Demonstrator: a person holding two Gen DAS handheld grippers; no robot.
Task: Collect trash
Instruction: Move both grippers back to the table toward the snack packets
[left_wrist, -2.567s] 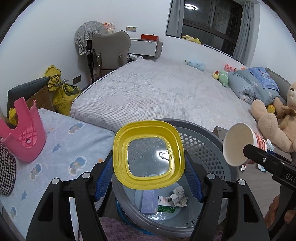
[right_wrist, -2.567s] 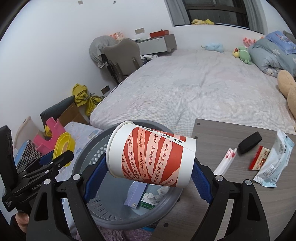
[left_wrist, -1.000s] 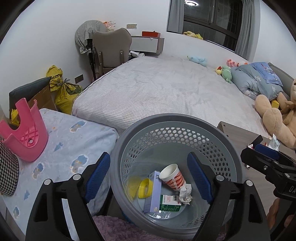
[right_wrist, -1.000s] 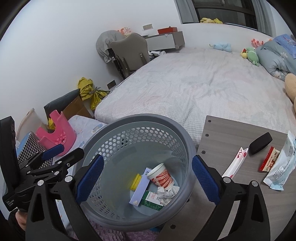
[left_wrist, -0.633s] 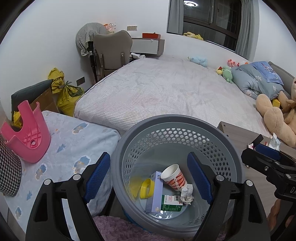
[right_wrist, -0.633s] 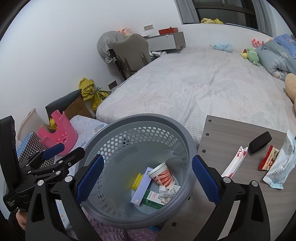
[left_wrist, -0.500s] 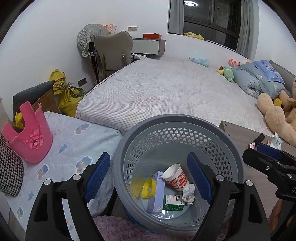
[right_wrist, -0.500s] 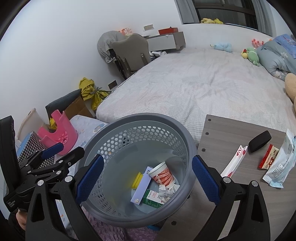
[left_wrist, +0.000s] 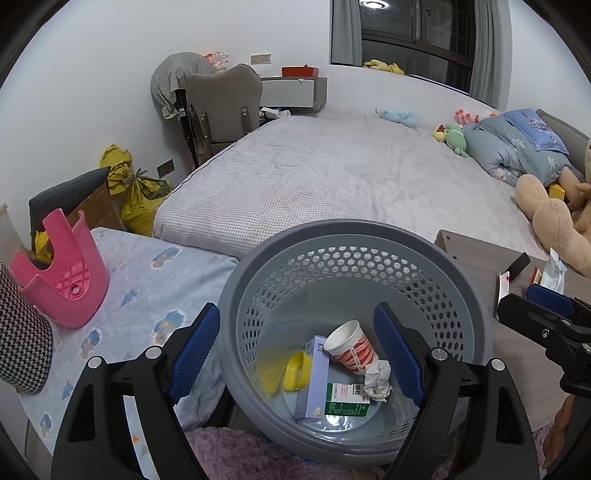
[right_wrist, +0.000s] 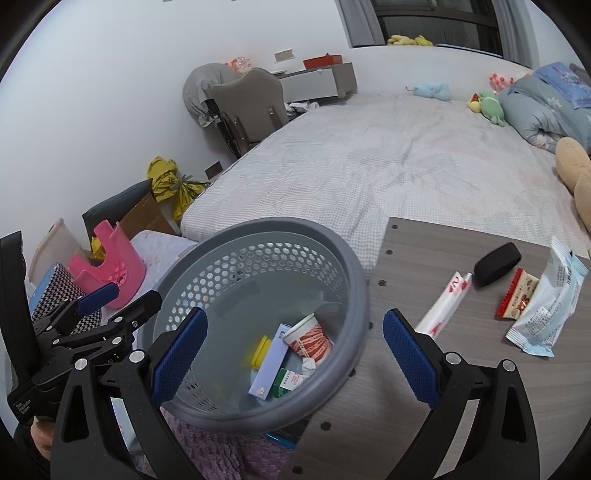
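Observation:
A grey perforated waste basket (left_wrist: 458, 295) (right_wrist: 343, 266) stands beside a wooden table (right_wrist: 417, 254). Inside lie a red-and-white paper cup (left_wrist: 351, 347) (right_wrist: 308, 336), a yellow lid (left_wrist: 295, 371) (right_wrist: 260, 350), a lilac box (left_wrist: 314, 376), a green-and-white carton (left_wrist: 345, 398) and crumpled paper (left_wrist: 378, 380). My left gripper (left_wrist: 295, 354) is open and empty above the basket. My right gripper (right_wrist: 291, 350) is open and empty over the basket's right side. On the table lie a white chopstick sleeve (right_wrist: 447, 302), a red snack packet (right_wrist: 517, 295) and a pale blue wrapper (right_wrist: 550, 299).
A black case (right_wrist: 496, 264) lies on the table. A large bed (left_wrist: 332, 173) fills the background with plush toys (left_wrist: 546, 218) and a quilt. A pink stool (left_wrist: 62, 280) lies on a blue-patterned mattress at left. A chair (left_wrist: 221, 107) stands by the wall.
The yellow lid left my left gripper and the paper cup left my right gripper; both now lie in the basket. Since then both open grippers have drifted slightly rightward.

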